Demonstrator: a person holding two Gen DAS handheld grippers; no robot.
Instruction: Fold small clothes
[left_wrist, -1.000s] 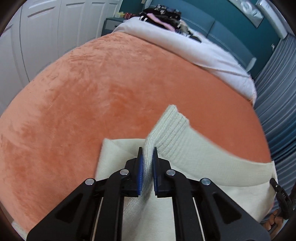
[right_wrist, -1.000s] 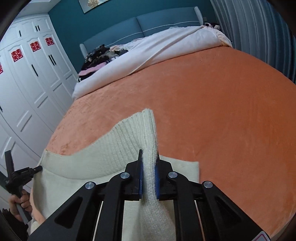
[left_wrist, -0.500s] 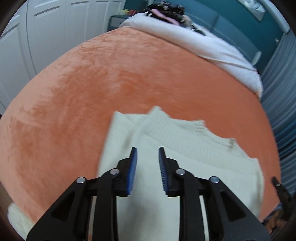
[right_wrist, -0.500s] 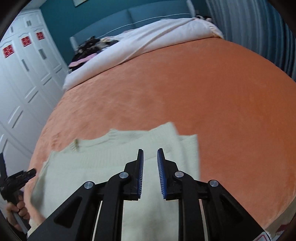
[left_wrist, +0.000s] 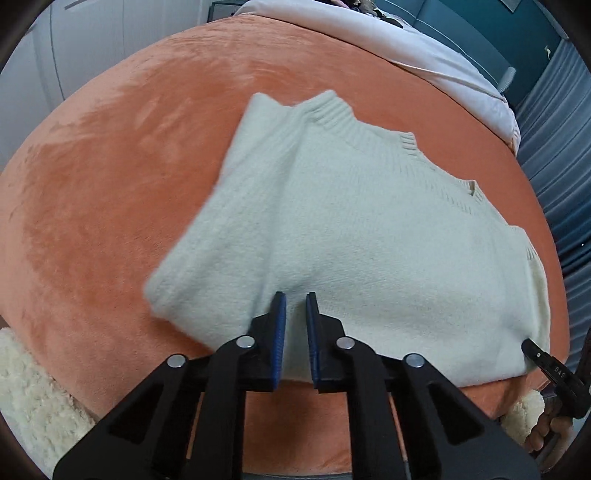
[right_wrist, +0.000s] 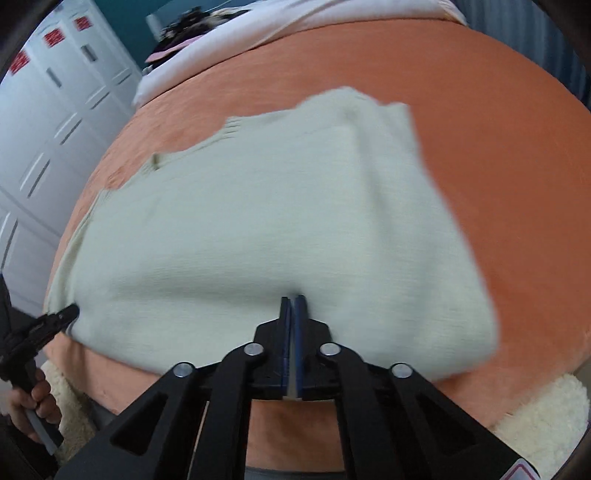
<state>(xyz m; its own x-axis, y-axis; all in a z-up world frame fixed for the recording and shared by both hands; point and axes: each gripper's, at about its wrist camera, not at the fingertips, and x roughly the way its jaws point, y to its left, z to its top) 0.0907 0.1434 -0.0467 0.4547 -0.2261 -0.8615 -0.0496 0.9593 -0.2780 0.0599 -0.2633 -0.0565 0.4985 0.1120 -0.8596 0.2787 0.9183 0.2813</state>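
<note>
While the cream sweater (left_wrist: 354, 236) lies on the bed (left_wrist: 110, 184), the left hand-held gripper (left_wrist: 295, 325) gapes. The right hand-held gripper (right_wrist: 293, 325) pinches its hem; pull evenly.

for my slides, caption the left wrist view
Open left hand-held gripper at the near edge of a cream sweater on an orange blanket.

orange blanket (left_wrist: 110, 166) | white duvet (left_wrist: 424, 51) | white wardrobe (right_wrist: 44, 122) | teal headboard (left_wrist: 480, 22)
</note>
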